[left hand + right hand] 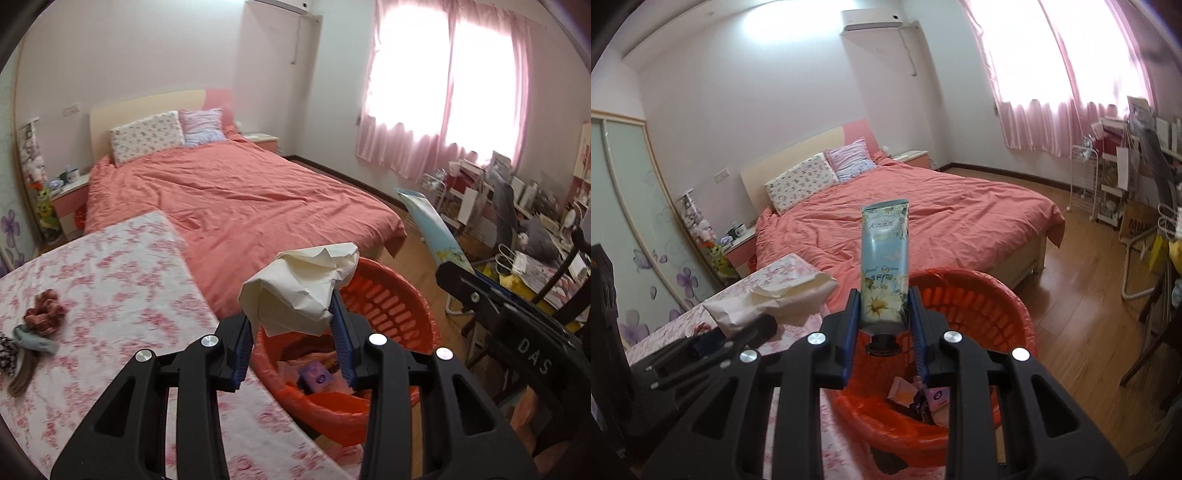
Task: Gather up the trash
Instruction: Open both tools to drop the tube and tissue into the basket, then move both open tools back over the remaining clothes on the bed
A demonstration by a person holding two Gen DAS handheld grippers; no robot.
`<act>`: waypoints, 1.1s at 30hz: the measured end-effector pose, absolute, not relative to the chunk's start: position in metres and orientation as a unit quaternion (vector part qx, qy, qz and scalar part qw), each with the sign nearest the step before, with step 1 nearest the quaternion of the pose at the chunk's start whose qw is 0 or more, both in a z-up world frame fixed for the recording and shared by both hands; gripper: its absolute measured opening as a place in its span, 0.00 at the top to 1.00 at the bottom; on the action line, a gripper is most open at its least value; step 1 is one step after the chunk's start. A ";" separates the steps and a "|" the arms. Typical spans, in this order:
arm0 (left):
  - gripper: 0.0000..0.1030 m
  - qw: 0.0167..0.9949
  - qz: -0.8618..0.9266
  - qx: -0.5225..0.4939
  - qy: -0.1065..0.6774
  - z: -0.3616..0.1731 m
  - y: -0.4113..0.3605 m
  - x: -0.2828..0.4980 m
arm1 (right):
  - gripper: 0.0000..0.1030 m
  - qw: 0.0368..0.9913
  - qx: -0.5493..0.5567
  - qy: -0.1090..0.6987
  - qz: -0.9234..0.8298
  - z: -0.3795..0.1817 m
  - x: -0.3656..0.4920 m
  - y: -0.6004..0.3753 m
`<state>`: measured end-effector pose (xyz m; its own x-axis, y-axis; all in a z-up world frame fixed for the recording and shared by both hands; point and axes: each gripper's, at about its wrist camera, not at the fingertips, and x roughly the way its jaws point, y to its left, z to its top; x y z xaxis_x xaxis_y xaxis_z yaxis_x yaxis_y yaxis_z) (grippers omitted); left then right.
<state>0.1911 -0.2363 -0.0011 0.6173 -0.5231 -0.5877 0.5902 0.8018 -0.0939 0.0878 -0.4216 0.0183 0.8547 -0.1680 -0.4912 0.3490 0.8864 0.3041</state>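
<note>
My left gripper [295,306] is shut on a crumpled cream paper [301,286] and holds it over the near rim of an orange-red bin [391,306]. The bin holds several scraps, among them a purple packet [317,376]. My right gripper [884,299] is shut on a light blue hand cream tube [885,266] with daisies printed on it, cap end down, above the same bin [979,306]. In the right wrist view the left gripper [713,338] and its paper [775,295] appear at the left. The right gripper's black body [517,317] shows at the right of the left wrist view.
A table with a pink floral cloth [110,280] stands left of the bin, with hair ties and cloth bits [37,325] on it. Behind lies a bed with a coral cover [236,195]. Cluttered shelves and a chair [517,221] fill the right side on the wooden floor.
</note>
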 end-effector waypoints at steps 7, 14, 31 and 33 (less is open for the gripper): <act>0.37 0.882 -0.310 0.081 0.345 -0.031 -0.261 0.204 | 0.61 0.926 0.227 0.267 -0.143 -0.016 0.114 -0.457; 0.28 0.894 -0.249 0.086 0.362 -0.046 -0.227 0.207 | 0.30 0.925 0.197 0.279 -0.170 -0.032 0.117 -0.446; 0.20 0.931 -0.059 0.028 0.358 -0.041 -0.021 0.219 | 0.20 0.941 0.086 0.317 -0.077 -0.029 0.162 -0.301; 0.20 0.934 -0.029 0.018 0.356 -0.040 0.008 0.228 | 0.20 0.942 0.074 0.322 -0.060 -0.031 0.169 -0.278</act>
